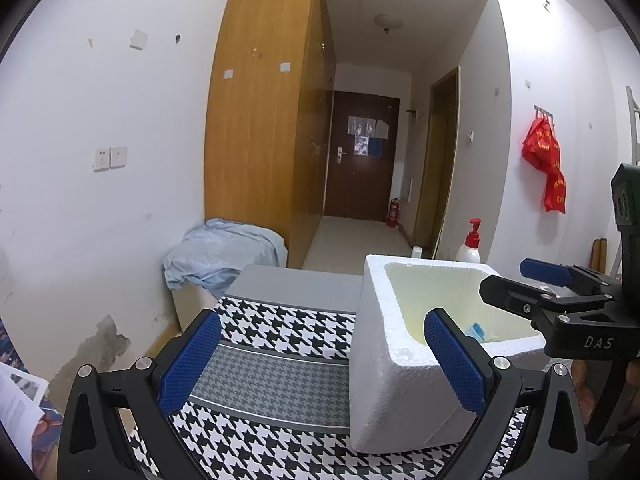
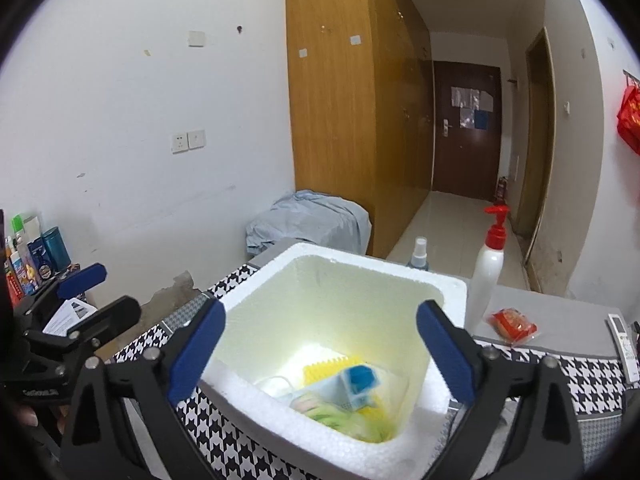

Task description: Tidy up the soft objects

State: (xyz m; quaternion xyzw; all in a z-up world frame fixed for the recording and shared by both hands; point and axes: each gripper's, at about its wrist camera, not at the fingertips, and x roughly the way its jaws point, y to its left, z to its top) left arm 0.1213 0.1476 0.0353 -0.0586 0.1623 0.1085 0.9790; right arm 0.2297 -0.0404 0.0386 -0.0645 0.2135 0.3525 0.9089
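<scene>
Hovering right gripper (image 2: 320,354) wide open, empty, over foam box (image 2: 452,288); left gripper (image 1: 322,364) likewise; I'd fetch red packet (image 2: 512,326) beside box.

White walls (image 1: 100,208), a tall wooden wardrobe (image 1: 256,120), and a tiled corridor ending at a dark door (image 1: 360,160).

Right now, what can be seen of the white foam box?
The foam box is white expanded polystyrene with thick walls, open-topped, no lid in view, its inside tinged yellowish. It stands upright on the houndstooth cloth. At its bottom lie soft items: yellow, blue and green pieces. Neither gripper touches it.
</scene>
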